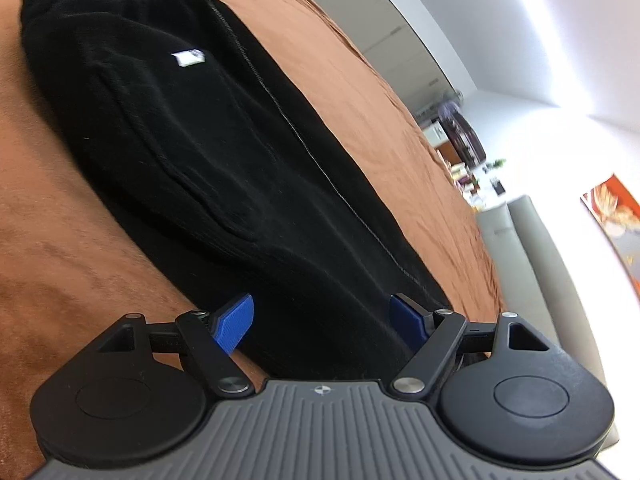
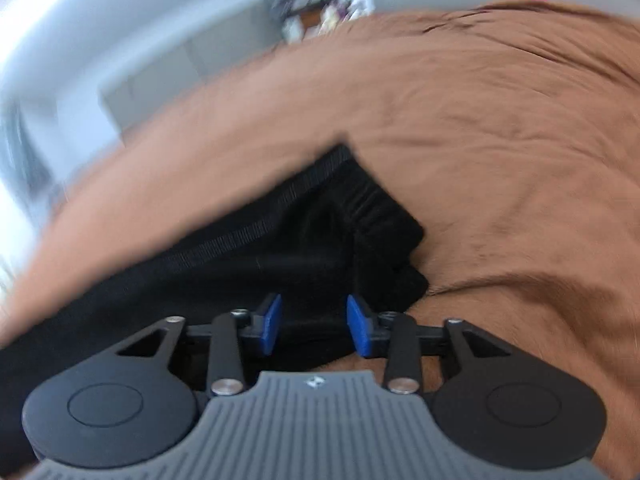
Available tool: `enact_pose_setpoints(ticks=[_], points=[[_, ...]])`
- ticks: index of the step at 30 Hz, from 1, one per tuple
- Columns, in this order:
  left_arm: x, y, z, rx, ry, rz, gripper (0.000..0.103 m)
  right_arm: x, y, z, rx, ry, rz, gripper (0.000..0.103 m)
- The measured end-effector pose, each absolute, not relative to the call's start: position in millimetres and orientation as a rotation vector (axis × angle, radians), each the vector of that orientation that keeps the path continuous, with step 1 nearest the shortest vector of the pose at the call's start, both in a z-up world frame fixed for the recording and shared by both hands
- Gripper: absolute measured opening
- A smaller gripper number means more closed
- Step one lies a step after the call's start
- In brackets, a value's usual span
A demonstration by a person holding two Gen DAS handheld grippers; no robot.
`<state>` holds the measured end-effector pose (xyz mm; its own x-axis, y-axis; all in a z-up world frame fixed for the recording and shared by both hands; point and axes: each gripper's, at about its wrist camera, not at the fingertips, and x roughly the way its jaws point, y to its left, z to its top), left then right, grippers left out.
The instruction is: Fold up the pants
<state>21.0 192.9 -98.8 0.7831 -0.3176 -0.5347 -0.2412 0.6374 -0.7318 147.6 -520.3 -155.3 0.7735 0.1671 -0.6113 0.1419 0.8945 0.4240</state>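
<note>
Black pants lie flat on a brown bedspread, with the waistband at the far upper left and a small white tag near it. My left gripper is open, its blue fingers wide apart over the near edge of the pants. In the right wrist view, which is blurred, my right gripper is open over the pants near their ribbed cuffs. Neither gripper holds cloth.
The brown bedspread spreads out to the right of the cuffs. A grey sofa and cluttered shelves stand beyond the bed's far edge. White cabinets line the wall.
</note>
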Motion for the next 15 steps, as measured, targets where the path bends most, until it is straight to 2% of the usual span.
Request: enact_pose_setpoints(ticks=[2,5,9,13,14,15], points=[[24.9,187.0,-99.0,-0.885,0.705,-0.062,0.090,134.8,-536.3,-155.5,0.596,0.664,-0.026,0.055],[31.0,178.9,-100.2,-0.890,0.719,-0.082,0.090,128.9,-563.5,-177.6,0.851,0.705,-0.019,0.055],[32.6,167.7,-98.6,-0.883,0.729,-0.111,0.090,128.3,-580.5,-203.9,1.167,0.665,-0.069,0.056],[29.3,164.8,-97.2,-0.872,0.741,-0.117,0.090,140.3,-574.5,-209.1,1.235,0.614,-0.118,0.060],[28.0,165.0,-97.0,-0.871,0.742,-0.116,0.090,143.4,-568.5,-206.7,1.209,0.620,-0.129,0.058],[26.5,166.2,-96.6,-0.870,0.743,-0.113,0.090,150.4,-565.2,-205.0,1.165,0.636,-0.148,0.047]])
